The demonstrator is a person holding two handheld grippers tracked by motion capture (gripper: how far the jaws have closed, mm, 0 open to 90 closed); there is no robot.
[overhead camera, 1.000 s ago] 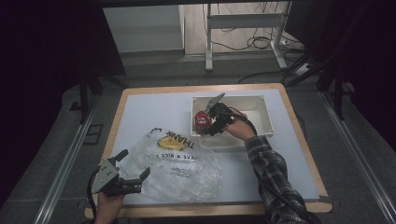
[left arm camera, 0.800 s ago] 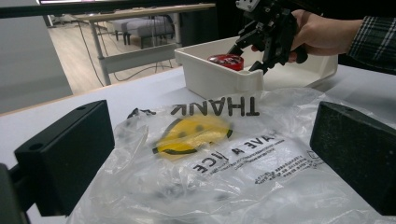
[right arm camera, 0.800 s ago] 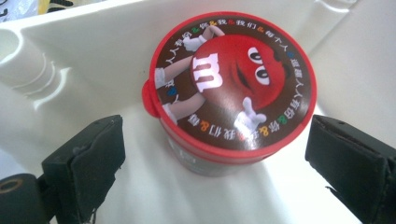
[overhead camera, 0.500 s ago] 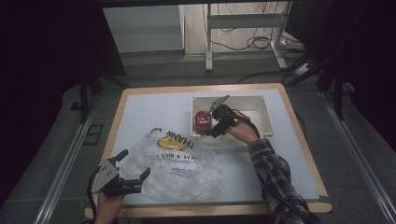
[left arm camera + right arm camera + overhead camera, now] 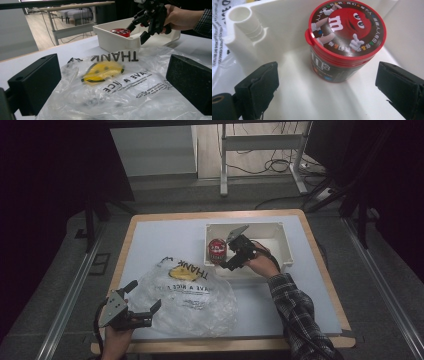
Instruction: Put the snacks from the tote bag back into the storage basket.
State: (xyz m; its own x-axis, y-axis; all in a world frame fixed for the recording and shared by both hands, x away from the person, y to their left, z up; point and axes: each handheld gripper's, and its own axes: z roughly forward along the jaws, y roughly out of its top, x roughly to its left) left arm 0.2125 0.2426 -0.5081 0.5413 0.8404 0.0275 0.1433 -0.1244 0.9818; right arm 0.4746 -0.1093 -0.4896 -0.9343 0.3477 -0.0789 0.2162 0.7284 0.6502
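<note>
A red-lidded candy tub (image 5: 217, 250) stands upright in the left end of a white bin (image 5: 286, 251). My right gripper (image 5: 226, 261) reaches into the bin from the right, just beside the tub. In the right gripper view its jaws stand open (image 5: 329, 87), one on each side of the tub (image 5: 347, 37) and not touching it. A clear plastic bag (image 5: 192, 295) printed with a yellow smiley lies flat at the front of the table. My left gripper (image 5: 146, 295) rests open at the bag's left edge. In the left gripper view the bag (image 5: 112, 82) lies between its jaws.
The table top (image 5: 165, 240) is pale with a wooden rim. A round white post (image 5: 243, 18) rises in the bin's corner next to the tub. Beyond the table stand a desk frame (image 5: 260, 142) and loose floor cables.
My right gripper has shifted slightly lower beside the tub, its jaws still apart. The left gripper and the bag have not moved.
</note>
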